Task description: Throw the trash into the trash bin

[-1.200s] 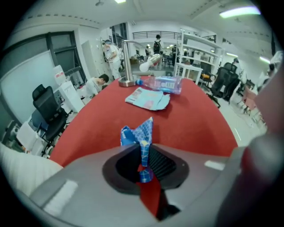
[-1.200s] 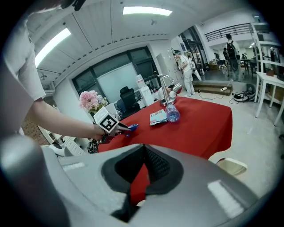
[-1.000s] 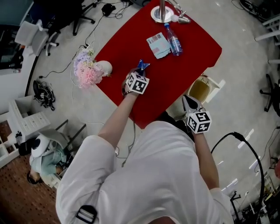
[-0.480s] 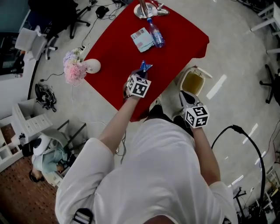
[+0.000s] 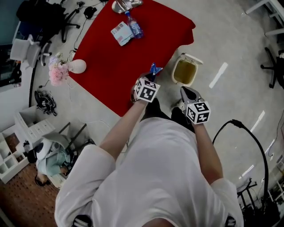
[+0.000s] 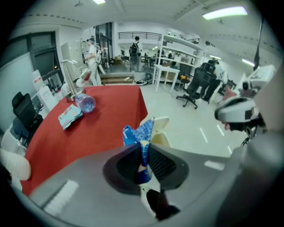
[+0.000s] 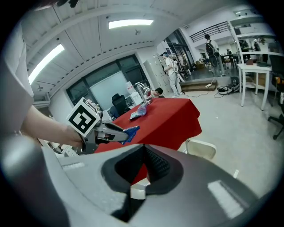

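Note:
A crumpled blue wrapper sticks up from my left gripper, which is shut on it. In the head view that gripper holds the wrapper over the near right edge of the red table, just left of the trash bin. The bin is cream-coloured, stands on the floor and has its lid open. My right gripper hovers just short of the bin, shut, with nothing between its pads. From the right gripper view I see the left gripper and the wrapper.
A plastic bottle and a flat packet lie at the table's far end beside a metal stand. Pink flowers sit on the floor to the left. A black cable loops at the right; office chairs stand around.
Both grippers have moved to the right toward the bin. The left one carried the wrapper from over the table to its edge beside the bin. Neither gripper's state changed.

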A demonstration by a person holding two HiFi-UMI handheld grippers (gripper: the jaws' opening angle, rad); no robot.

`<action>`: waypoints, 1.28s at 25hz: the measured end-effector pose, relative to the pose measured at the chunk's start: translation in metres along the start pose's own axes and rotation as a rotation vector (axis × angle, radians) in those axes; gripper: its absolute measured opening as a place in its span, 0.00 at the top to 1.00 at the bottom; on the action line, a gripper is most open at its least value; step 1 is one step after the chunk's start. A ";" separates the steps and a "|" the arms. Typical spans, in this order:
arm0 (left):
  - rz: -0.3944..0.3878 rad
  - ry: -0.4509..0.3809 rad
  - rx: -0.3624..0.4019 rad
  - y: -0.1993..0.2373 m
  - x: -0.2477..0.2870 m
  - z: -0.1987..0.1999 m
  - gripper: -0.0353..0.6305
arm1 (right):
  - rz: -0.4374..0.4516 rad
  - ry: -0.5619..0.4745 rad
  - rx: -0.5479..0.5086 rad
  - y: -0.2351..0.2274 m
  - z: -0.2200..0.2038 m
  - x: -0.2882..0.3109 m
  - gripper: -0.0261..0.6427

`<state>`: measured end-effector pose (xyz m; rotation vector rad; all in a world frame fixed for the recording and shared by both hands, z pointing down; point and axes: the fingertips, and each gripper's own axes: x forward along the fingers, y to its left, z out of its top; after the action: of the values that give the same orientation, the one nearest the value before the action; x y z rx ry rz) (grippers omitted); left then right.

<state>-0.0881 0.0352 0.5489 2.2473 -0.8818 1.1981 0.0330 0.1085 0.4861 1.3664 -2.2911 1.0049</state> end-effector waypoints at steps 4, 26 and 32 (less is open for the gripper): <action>-0.044 0.010 0.012 -0.045 0.020 0.009 0.88 | -0.023 -0.005 0.019 -0.027 -0.012 -0.023 0.96; -0.195 0.100 0.039 -0.113 0.184 -0.006 0.88 | -0.147 0.036 0.132 -0.168 -0.101 -0.020 0.96; -0.250 0.124 0.016 -0.112 0.251 -0.025 0.88 | -0.182 0.040 0.175 -0.205 -0.137 0.018 0.96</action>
<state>0.0825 0.0473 0.7653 2.1918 -0.5273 1.2142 0.1852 0.1284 0.6795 1.5754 -2.0470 1.1829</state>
